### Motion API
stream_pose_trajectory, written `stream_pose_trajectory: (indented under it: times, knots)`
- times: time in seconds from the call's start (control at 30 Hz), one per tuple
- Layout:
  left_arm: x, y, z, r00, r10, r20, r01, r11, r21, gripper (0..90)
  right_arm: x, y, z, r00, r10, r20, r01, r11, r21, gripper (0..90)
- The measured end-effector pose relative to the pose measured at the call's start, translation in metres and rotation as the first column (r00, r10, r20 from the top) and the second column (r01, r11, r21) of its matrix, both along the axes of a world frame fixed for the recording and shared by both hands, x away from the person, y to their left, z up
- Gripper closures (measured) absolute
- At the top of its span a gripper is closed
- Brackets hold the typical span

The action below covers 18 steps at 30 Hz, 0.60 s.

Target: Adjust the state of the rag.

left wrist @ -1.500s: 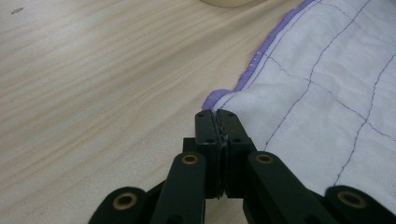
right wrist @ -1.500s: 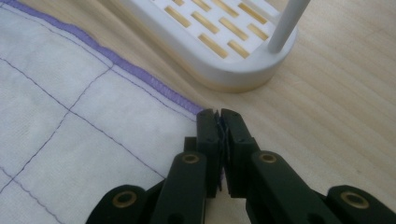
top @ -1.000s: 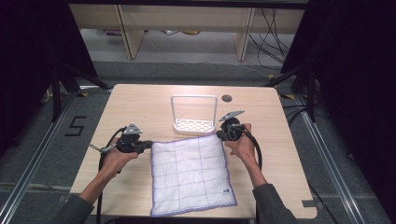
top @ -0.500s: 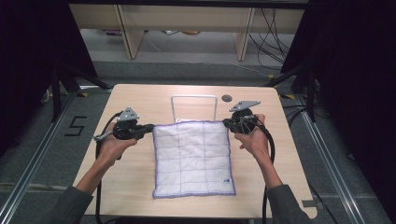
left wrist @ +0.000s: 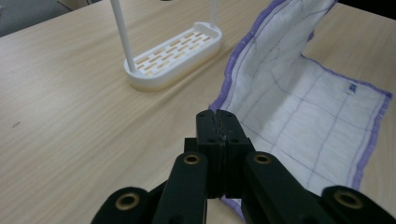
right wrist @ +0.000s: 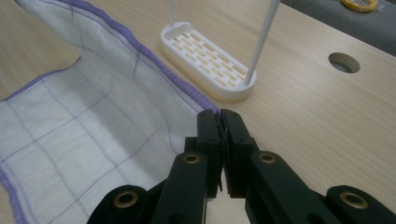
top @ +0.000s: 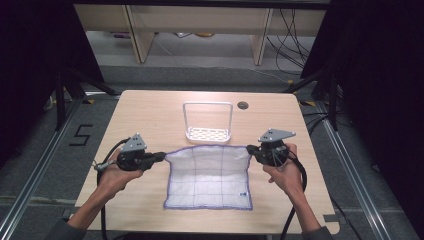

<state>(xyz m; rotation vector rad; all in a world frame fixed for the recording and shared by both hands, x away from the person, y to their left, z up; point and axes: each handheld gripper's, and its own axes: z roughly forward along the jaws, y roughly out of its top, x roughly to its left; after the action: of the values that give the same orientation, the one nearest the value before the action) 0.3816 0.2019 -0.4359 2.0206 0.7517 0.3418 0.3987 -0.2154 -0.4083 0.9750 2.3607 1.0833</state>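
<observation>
A: Start at the left. What is the left gripper (top: 161,156) doing?

B: Its jaws are pressed flat together on a far corner of the white cloth (top: 209,177). In the left gripper view, the left gripper (left wrist: 222,122) has the purple hem pinched right at its tips, and the cloth (left wrist: 299,107) spreads away to the right of the jaws, part lifted, part lying on the table (left wrist: 60,116).

A: And ahead of those jaws?

B: The white rack (left wrist: 175,53) stands beyond them and a little to the left, its slotted base on the wood, with one thin upright rising from the near end. The raised hem of the cloth runs up just to the right of it.

A: Now the middle.

B: From the high view the cloth hangs between the two grippers. Its far edge is held up and sags slightly, while its near edge lies on the table (top: 150,110). The rack (top: 208,122) sits just beyond that raised edge.

A: The right side?

B: The right gripper (top: 252,149) grips the other far corner. In the right gripper view, the right gripper (right wrist: 220,116) has its jaws closed on the hem, with just a thin slit showing between them lower down. The cloth (right wrist: 88,121) falls away to the left of the jaws, the rack (right wrist: 208,60) lies ahead of them, and a round hole (right wrist: 344,62) in the table is ahead to the right.
</observation>
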Motion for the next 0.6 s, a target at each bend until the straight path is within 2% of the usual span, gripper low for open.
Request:
stream_pose_trajectory:
  times: [0.03, 0.07, 0.1, 0.17, 0.2, 0.23, 0.27, 0.3, 0.37, 0.47, 0.5, 0.53, 0.6]
  knots:
    - [-0.005, 0.0, -0.001, 1.0, -0.003, -0.003, 0.003, 0.9999, 0.011, 88.7, -0.006, 0.0, -0.003, 0.9995, 0.015, 0.026, -0.015, 1.0, -0.006, 87.8]
    - [-0.009, 0.0, -0.004, 0.9999, -0.01, -0.001, 0.01, 0.9999, 0.001, 88.7, -0.014, 0.0, -0.004, 1.0, 0.002, 0.008, -0.002, 1.0, 0.001, 87.8]
    - [-0.014, 0.0, -0.006, 0.9998, -0.02, -0.003, 0.02, 0.9998, 0.003, 88.6, -0.017, -0.001, -0.006, 0.9995, 0.017, 0.026, -0.017, 1.0, -0.007, 87.8]
    - [-0.023, 0.001, -0.01, 0.9988, -0.046, -0.019, 0.046, 0.9989, 0.001, 88.6, -0.029, -0.002, -0.01, 0.9992, 0.02, 0.033, -0.02, 1.0, -0.003, 87.8]
    - [-0.028, 0.002, -0.013, 0.9984, -0.052, -0.023, 0.053, 0.9985, 0.012, 88.6, -0.037, 0.0, -0.012, 0.9998, 0.014, 0.013, -0.014, 1.0, 0.007, 87.8]
    - [-0.031, 0.002, -0.015, 0.9988, -0.047, -0.017, 0.047, 0.9988, 0.01, 88.6, -0.042, -0.001, -0.016, 0.9995, 0.029, 0.016, -0.029, 1.0, -0.006, 87.8]
    - [-0.034, 0.002, -0.018, 0.9983, -0.049, -0.031, 0.049, 0.9987, 0.013, 88.6, -0.047, 0.001, -0.019, 0.9996, 0.028, 0.007, -0.028, 1.0, -0.008, 87.8]
    - [-0.037, 0.001, -0.022, 0.9977, -0.055, -0.039, 0.055, 0.9985, -0.007, 88.6, -0.052, 0.002, -0.023, 0.9994, 0.034, 0.002, -0.034, 0.999, -0.019, 87.7]
    - [-0.044, -0.001, -0.028, 0.9962, -0.069, -0.054, 0.069, 0.9976, -0.005, 88.6, -0.058, 0.004, -0.03, 0.9981, 0.062, -0.002, -0.062, 0.998, -0.022, 87.8]
    - [-0.052, -0.003, -0.034, 0.9936, -0.088, -0.071, 0.088, 0.9961, -0.004, 88.5, -0.066, 0.005, -0.037, 0.9981, 0.06, -0.009, -0.061, 0.998, -0.03, 87.7]
    - [-0.055, -0.003, -0.036, 0.9933, -0.087, -0.077, 0.087, 0.9962, 0.004, 88.5, -0.07, 0.006, -0.043, 0.9977, 0.061, -0.029, -0.062, 0.998, -0.03, 87.7]
    - [-0.056, -0.004, -0.037, 0.993, -0.088, -0.08, 0.088, 0.9961, -0.005, 88.5, -0.07, 0.006, -0.043, 0.9977, 0.061, -0.029, -0.062, 0.998, -0.03, 87.7]
    - [-0.058, -0.004, -0.041, 0.9911, -0.103, -0.084, 0.105, 0.9945, 0.01, 88.4, -0.071, 0.004, -0.048, 0.9969, 0.07, -0.036, -0.071, 0.997, -0.025, 87.7]
